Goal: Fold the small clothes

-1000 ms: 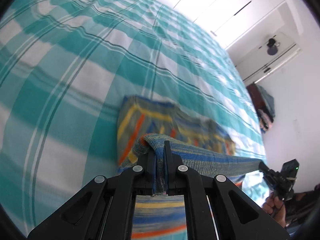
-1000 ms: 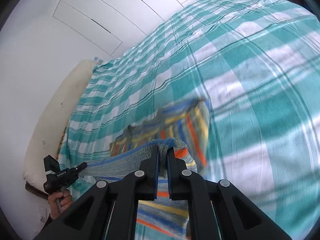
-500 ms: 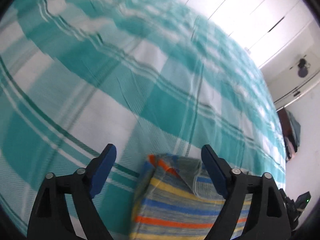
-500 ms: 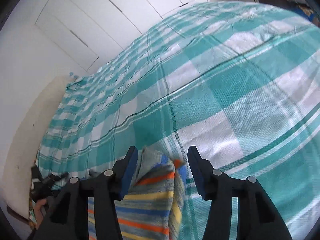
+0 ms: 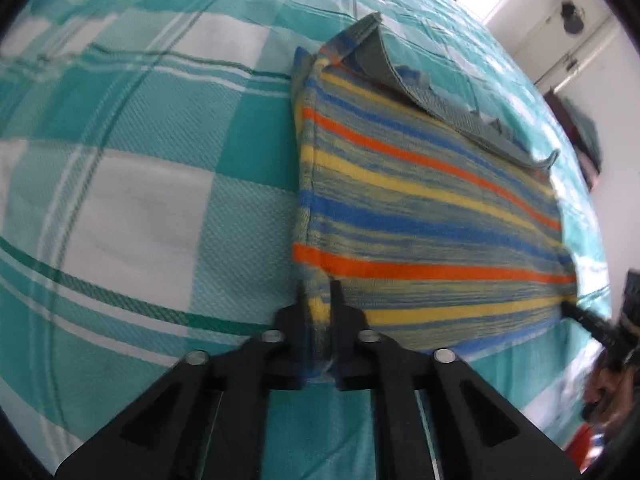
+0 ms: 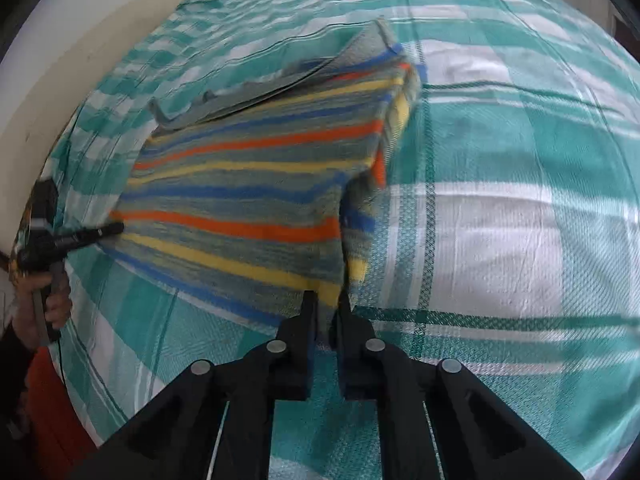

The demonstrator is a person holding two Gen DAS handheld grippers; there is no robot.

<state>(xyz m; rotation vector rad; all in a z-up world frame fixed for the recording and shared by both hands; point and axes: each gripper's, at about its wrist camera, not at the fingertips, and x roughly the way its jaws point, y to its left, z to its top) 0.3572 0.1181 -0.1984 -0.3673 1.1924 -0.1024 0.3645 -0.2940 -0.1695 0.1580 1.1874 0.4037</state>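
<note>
Two grippers each pinch a near corner of the striped garment point(image 5: 420, 208), which lies spread on the bed point(image 5: 132, 208). The left gripper point(image 5: 318, 300) has its jaws closed narrow on the near left corner, with a strip of yellow and blue knit caught between them. The right gripper point(image 6: 326, 308) is likewise clamped narrow on the near right corner, cloth visible between its jaws. In the right wrist view the left gripper point(image 6: 108, 230) shows at the far side of the hem, held by a hand point(image 6: 44, 300).

Judging by the matched corner grips, the step in hand is the start of a fold: the near hem is taken up at both ends and is ready to be carried over. The next move probably calls for lifting both corners together, keeping the hem taut between them, carrying it toward the far edge and laying it down square before letting go. Uneven lifting would likely skew the fold.

The garment is a soft knit with orange, yellow and blue stripes on a mottled grey-green ground. It already looks doubled, with layered edges at the right side, where one layer droops away from the gripped corner. Along its far edge a plain grey-green band point(image 5: 384, 60) stands curled up off the surface instead of lying flat. The bed cover is a teal and white check.
</note>
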